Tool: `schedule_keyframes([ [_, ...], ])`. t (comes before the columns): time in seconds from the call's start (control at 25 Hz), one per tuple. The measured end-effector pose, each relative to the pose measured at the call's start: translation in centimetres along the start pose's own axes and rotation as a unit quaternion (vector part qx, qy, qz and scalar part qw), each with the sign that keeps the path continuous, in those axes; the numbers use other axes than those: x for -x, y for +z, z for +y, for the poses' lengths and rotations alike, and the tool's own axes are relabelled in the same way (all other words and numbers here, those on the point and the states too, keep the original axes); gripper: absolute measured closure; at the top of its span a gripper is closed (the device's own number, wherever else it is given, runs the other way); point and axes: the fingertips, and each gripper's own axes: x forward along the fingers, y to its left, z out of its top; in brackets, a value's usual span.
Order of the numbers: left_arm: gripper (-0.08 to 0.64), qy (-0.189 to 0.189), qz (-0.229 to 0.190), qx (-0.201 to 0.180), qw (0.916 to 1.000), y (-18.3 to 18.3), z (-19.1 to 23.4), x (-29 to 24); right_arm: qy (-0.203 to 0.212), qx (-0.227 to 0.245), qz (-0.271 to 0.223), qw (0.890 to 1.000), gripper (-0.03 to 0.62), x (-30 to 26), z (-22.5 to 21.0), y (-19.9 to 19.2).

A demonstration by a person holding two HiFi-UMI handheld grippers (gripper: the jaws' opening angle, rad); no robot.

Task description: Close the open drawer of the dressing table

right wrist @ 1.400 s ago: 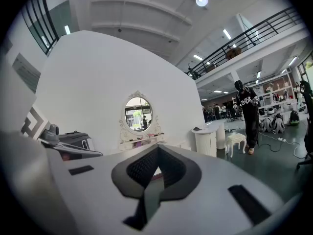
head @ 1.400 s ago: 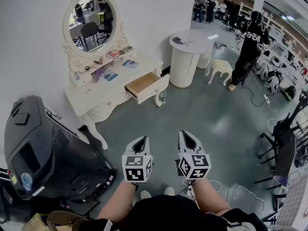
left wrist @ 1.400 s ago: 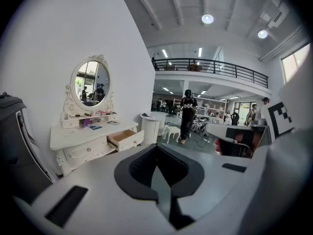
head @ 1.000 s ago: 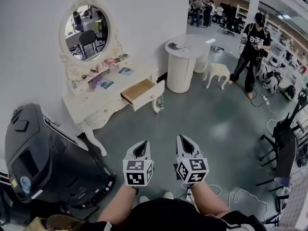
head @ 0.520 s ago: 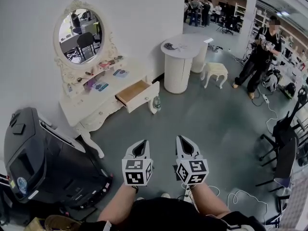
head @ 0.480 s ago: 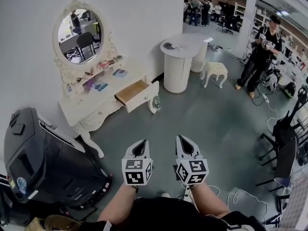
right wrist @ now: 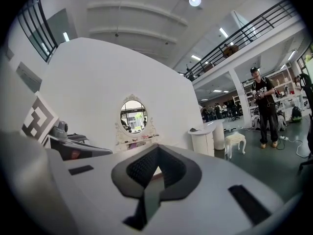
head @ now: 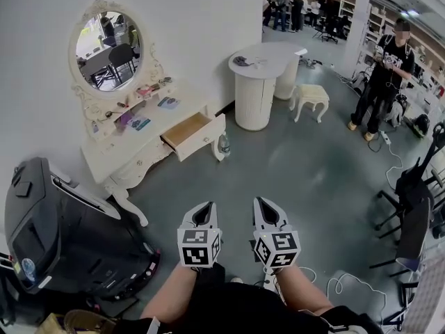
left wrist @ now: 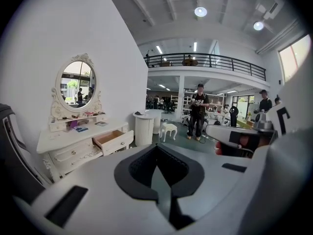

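The white dressing table (head: pixel 132 155) with an oval mirror (head: pixel 104 47) stands against the wall at the upper left. Its right drawer (head: pixel 193 134) is pulled out and shows a bare wooden inside. My left gripper (head: pixel 203 206) and right gripper (head: pixel 264 202) hover side by side over the floor, well short of the table. Both are shut with nothing in them. The left gripper view shows the open drawer (left wrist: pixel 113 140) beyond the shut left gripper (left wrist: pixel 156 148). In the right gripper view the right gripper (right wrist: pixel 157 148) covers the drawer, and only the mirror (right wrist: pixel 133 115) shows.
A big black machine (head: pixel 55 228) stands at the left, next to the table. A white round pedestal (head: pixel 254 82) and a small stool (head: pixel 309 96) stand right of the drawer. A bottle (head: pixel 224 145) sits by the table leg. A person (head: pixel 386 75) stands at the far right, near black chairs (head: pixel 417 207) and floor cables (head: pixel 348 277).
The dressing table has slid leftwards in the head view as I move across the floor. Both grippers stay shut, side by side. The person at the right has stepped further right.
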Motion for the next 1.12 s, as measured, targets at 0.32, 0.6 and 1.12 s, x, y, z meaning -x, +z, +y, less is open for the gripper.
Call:
schedule_keyframes([
  [0.32,0.554,-0.004,0.014,0.004,0.9999,0.1,1.0,-4.1,0.001,0.004,0.018,1.0,0.581,-3.5,-1.8,-0.7],
  [0.6,0.554,-0.012,0.009,0.009,0.9999,1.9,3.2,-9.0,-0.002,0.018,0.026,0.999,0.581,-8.3,-3.6,-0.2],
  [1.12,0.554,-0.017,0.018,0.024,0.9994,5.3,10.8,-17.5,-0.002,0.034,0.043,0.999,0.581,-20.1,-4.1,0.9],
])
